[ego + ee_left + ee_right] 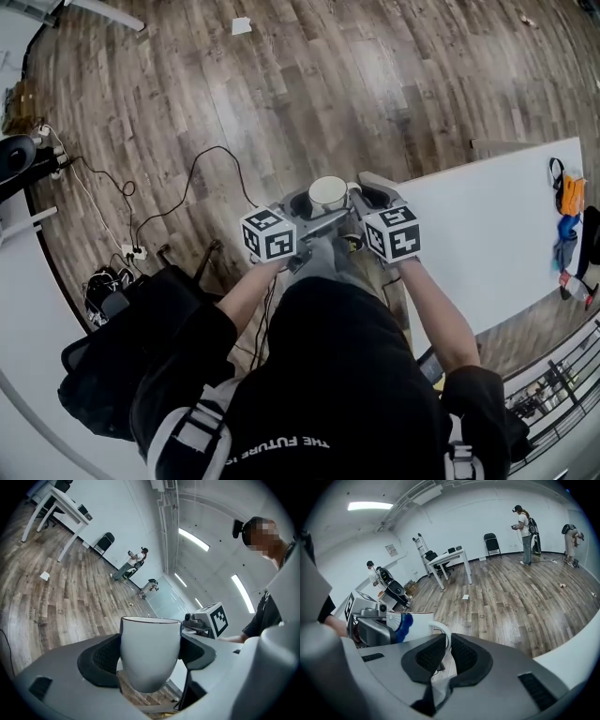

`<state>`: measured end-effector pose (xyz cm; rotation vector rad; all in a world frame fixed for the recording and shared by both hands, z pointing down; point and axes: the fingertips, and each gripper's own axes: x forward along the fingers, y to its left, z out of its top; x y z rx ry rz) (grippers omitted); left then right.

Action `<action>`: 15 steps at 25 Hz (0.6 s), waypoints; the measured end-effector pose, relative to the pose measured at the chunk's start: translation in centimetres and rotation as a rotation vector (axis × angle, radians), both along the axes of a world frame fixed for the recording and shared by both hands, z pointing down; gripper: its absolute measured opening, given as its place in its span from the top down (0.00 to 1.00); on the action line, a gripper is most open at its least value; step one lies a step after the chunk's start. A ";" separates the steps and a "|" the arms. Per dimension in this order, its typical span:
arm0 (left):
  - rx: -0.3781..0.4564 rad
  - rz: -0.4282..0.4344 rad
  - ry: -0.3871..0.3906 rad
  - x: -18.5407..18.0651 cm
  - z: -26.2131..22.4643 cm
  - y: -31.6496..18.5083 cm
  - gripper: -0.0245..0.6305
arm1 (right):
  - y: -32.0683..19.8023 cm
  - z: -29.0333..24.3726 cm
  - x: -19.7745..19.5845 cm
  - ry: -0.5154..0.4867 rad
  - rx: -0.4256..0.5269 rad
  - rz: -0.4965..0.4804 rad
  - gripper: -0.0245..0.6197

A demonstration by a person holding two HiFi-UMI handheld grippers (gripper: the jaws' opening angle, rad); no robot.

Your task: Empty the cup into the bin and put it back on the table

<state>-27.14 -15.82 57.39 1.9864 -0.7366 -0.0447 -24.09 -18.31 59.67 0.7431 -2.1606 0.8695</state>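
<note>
A white cup [328, 194] is held upright in the air between both grippers, off the left end of the white table [487, 234]. My left gripper [305, 214] is shut on the cup's body [150, 641], with a dark pad pressing on each side. My right gripper [361, 199] is shut on the cup's thin white handle [444, 632], which runs between its pads. The cup's side [415, 623] carries a blue pattern. The inside of the cup is hidden in both gripper views. No bin shows clearly; something pale and crumpled [439, 679] lies below the right jaws.
Cables and a power strip [131, 248] trail over the wood floor on the left, beside black gear [112, 356]. Small coloured items [567, 216] sit at the table's far right. A paper scrap [242, 25] lies far off. People [525, 524] and a desk [450, 557] stand across the room.
</note>
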 end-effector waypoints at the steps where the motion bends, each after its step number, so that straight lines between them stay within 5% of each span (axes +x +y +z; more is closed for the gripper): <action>1: -0.002 0.000 0.003 0.0 0.0 -0.1 0.38 | 0.0 0.0 0.0 0.001 -0.003 0.004 0.89; 15: -0.022 0.016 0.010 1.1 0.6 -1.0 0.38 | -0.8 0.6 1.2 0.004 -0.011 0.025 0.89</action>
